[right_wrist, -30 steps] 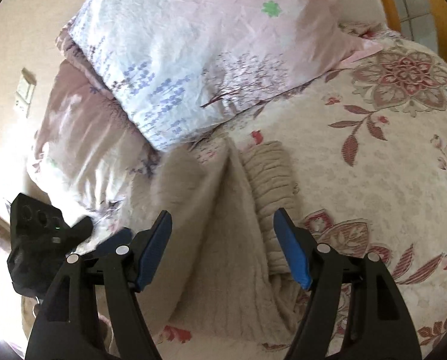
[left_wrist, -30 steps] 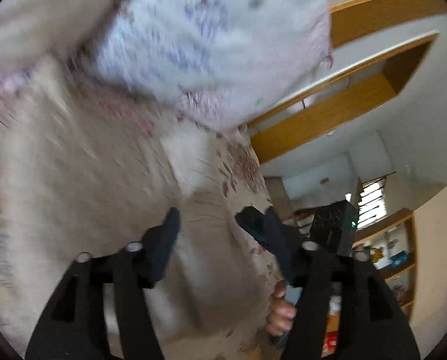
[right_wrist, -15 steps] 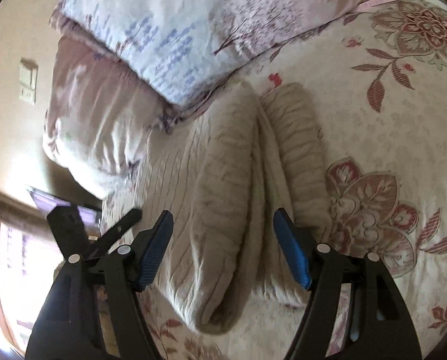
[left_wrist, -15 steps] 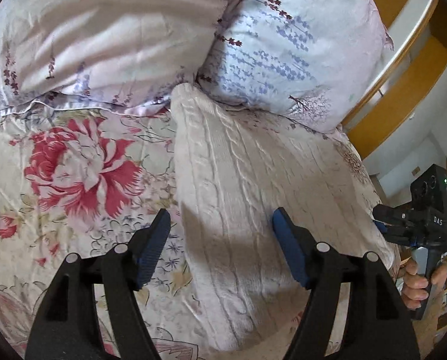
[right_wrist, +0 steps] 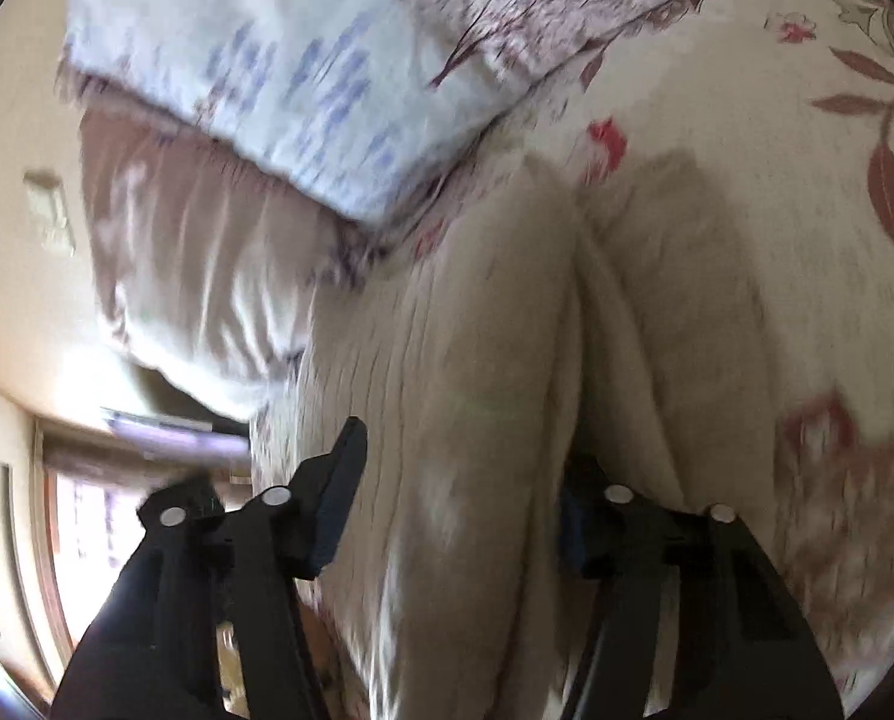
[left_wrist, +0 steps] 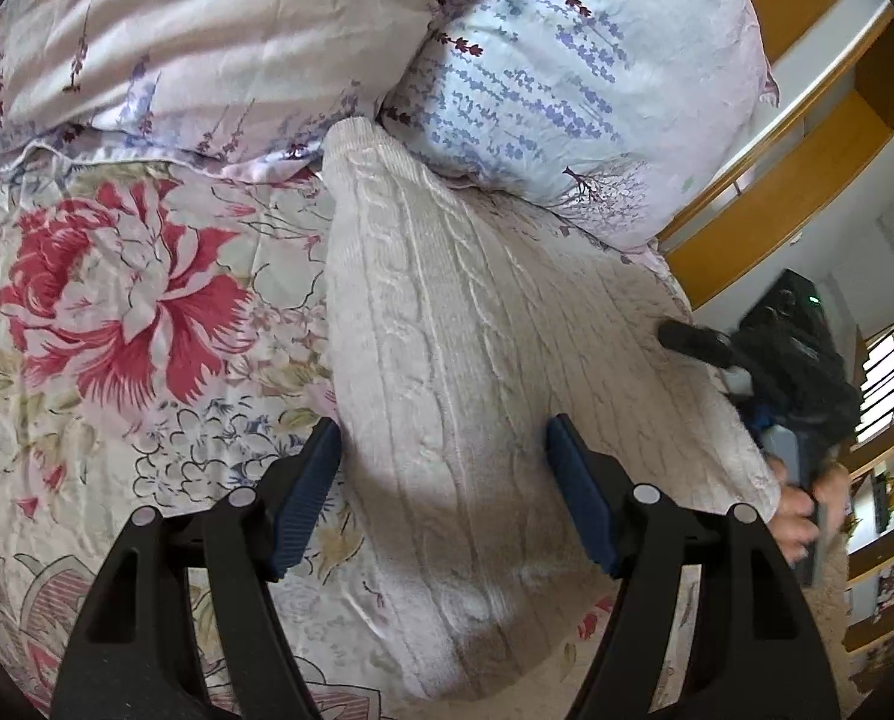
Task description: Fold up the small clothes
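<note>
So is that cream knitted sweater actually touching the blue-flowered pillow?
Touching. The left wrist view shows the far end of the sweater tucked under the lower edge of the pillow, with no gap.

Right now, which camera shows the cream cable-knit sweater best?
The left wrist view: the cream cable-knit sweater lies sharp, nearly whole, cable pattern clear, on the floral bedspread. The right wrist view shows it blurred, close up, as bunched folds only.

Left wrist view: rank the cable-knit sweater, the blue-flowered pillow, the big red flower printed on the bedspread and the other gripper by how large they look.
1. cable-knit sweater and blue-flowered pillow: close; the sweater lies nearer the camera, so unsure.
3. red flower.
4. right gripper, partly cut off at the frame edge.
</note>
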The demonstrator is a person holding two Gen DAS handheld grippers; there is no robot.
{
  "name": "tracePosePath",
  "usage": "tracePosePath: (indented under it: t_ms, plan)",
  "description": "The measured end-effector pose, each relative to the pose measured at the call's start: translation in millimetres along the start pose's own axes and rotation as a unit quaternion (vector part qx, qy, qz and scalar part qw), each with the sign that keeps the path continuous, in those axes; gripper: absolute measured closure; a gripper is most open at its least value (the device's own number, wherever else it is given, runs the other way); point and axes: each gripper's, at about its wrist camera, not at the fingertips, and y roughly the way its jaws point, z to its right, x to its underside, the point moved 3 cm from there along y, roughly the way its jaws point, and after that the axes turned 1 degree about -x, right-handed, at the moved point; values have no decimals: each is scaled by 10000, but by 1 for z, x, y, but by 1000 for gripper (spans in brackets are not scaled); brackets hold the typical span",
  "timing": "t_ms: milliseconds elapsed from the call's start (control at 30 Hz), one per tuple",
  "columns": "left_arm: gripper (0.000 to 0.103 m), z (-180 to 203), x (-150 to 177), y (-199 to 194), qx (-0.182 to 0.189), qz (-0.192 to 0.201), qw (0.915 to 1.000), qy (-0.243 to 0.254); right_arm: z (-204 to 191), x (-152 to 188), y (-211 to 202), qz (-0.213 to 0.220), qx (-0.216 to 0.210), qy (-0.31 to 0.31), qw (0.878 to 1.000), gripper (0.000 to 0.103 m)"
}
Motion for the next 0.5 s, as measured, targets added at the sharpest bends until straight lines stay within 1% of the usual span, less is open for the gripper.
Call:
tracePosePath:
  t_ms: [33, 67, 100, 133, 167, 233, 300, 333, 367, 433, 500]
  plan:
    - [32, -1, 1, -1, 31, -11, 10000, -32, 2, -4, 2, 43, 29, 39, 10000, 54]
    - [32, -2, 1, -1, 65, -21, 10000, -69, 4, -8, 4, 103, 74, 72, 9999, 63]
    - [32, -3, 1, -1, 94, -24, 9999, -103, 5, -10, 5, 156, 151, 62, 9997, 77]
    - [32, -2, 1, -1, 112, -24, 9999, -126, 6, -11, 6, 186, 282, 8, 9994, 82]
    - [32, -3, 0, -1, 134, -19, 9998, -149, 2, -12, 4, 264, 410, -149, 9987, 83]
    - [32, -2, 0, -2, 165, 19, 9997, -170, -14, -9, -1, 513, 681, -674, 9941, 85]
    - [31, -1, 0, -4, 161, 78, 9997, -159, -45, -1, -10, 891, 1053, -1516, 9788, 85]
    - [31, -1, 0, -5, 156, 101, 9997, -149, -55, 2, -13, 994, 1153, -1750, 9727, 85]
    - [30, 0, 0, -5, 156, 115, 9997, -141, -71, 7, -18, 1173, 1355, -2125, 9606, 85]
    - [30, 0, 0, -6, 170, 134, 9997, -123, -85, 10, -24, 1369, 1611, -2491, 9451, 86]
    - [30, 0, 1, -9, 184, 147, 9997, -94, -90, 12, -27, 1475, 1794, -2638, 9362, 86]
